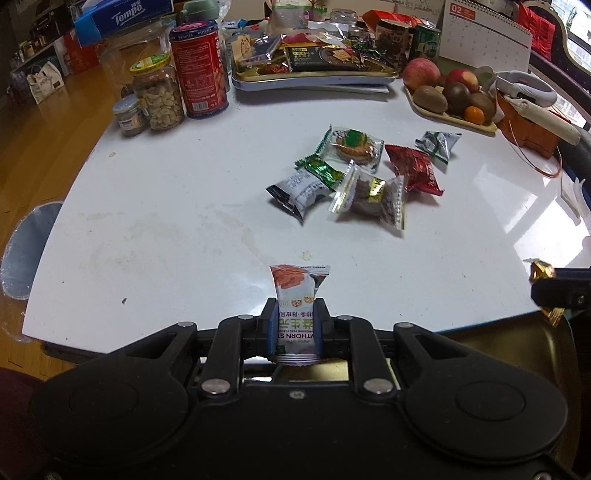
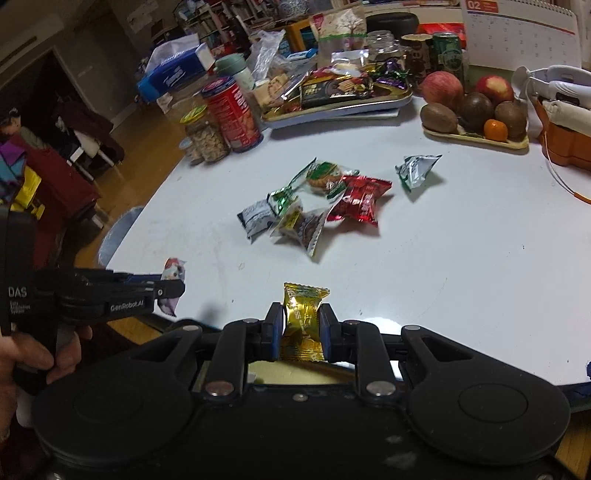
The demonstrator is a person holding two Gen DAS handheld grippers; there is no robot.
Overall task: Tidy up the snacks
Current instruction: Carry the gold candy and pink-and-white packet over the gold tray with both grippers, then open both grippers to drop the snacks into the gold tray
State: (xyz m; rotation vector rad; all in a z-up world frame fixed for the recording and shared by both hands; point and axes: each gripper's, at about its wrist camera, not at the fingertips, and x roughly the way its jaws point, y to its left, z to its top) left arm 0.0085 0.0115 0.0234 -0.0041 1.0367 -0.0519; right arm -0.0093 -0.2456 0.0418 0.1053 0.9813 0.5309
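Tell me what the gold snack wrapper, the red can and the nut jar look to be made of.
Gold snack wrapper: likely metallised foil film, shiny and creased.
Red can: probably metal, with a silver rim and printed label.
Nut jar: clear glass or plastic; nuts show through.

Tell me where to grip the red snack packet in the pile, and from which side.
Grip the red snack packet across its puffed middle, coming from above on its near right side. That side faces bare table; the clear-wrapped cookie packet crowds its left edge, and the flat crimped ends would probably slip.

A lived-in home: cluttered white table (image 1: 166, 221), fruit tray (image 1: 452, 116), bookshelves (image 2: 221, 18) behind.
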